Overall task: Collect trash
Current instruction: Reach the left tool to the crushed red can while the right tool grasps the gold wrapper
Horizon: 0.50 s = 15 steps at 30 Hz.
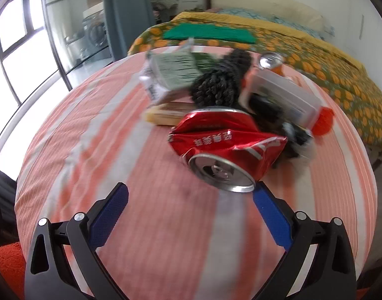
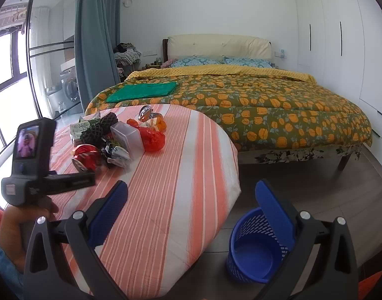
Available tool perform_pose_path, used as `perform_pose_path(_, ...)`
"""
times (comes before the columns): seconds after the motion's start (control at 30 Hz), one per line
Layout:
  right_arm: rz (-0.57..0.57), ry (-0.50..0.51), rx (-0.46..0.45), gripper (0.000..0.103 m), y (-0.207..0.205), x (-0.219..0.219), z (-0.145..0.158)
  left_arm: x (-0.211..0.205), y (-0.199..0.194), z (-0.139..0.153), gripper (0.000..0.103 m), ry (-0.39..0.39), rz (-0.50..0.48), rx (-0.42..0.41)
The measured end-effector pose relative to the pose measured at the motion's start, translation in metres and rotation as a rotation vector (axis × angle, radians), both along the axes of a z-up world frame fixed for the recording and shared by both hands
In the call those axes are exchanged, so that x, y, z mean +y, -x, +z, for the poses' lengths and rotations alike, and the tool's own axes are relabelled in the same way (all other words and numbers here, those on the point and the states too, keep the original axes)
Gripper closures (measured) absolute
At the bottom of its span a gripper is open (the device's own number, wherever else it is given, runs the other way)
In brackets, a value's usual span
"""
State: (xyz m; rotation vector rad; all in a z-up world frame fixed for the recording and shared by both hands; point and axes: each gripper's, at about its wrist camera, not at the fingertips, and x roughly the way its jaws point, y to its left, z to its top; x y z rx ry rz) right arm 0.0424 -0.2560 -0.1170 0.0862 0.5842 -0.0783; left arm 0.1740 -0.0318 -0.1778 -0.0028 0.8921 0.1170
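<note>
Can [image 1: 225,147] first: we take the crushed red one as our landmark, lying on its side on the striped tablecloth [image 1: 151,225] at the near edge of the trash heap. Its long axis runs slantwise away from us, the silver top end facing our left gripper [image 1: 191,197] and the crumpled body trailing back toward the black foam netting [image 1: 220,82] and the clear plastic box [image 1: 285,95] behind it. Our left gripper is spread wide and holds nothing; its right finger [image 1: 270,217] sits just beside the can's rim, the left finger well apart, so the can lies ahead and to the right of center. We judge a small shift right would bracket it. Our right gripper [image 2: 191,197], also spread and empty, hangs off the table corner, far from the can, above the blue basket [image 2: 243,247] on the floor. The left is clearly nearer.
</note>
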Motion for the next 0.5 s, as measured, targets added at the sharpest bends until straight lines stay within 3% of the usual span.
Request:
perform_pose_path(0.27, 0.017, 0.009, 0.008, 0.005, -0.003, 0.008, -0.004, 0.080, 0.012, 0.006, 0.004, 0.049, 0.175, 0.004)
perform_pose_path(0.37, 0.031, 0.020, 0.017, 0.005, -0.006, 0.013, -0.007, 0.088, 0.016, 0.003, 0.004, 0.078, 0.159, 0.022)
perform_pose_path(0.5, 0.064, 0.033, 0.046, 0.005, -0.013, 0.020, -0.015, 0.074, 0.020, -0.003, 0.004, 0.078, 0.053, 0.043)
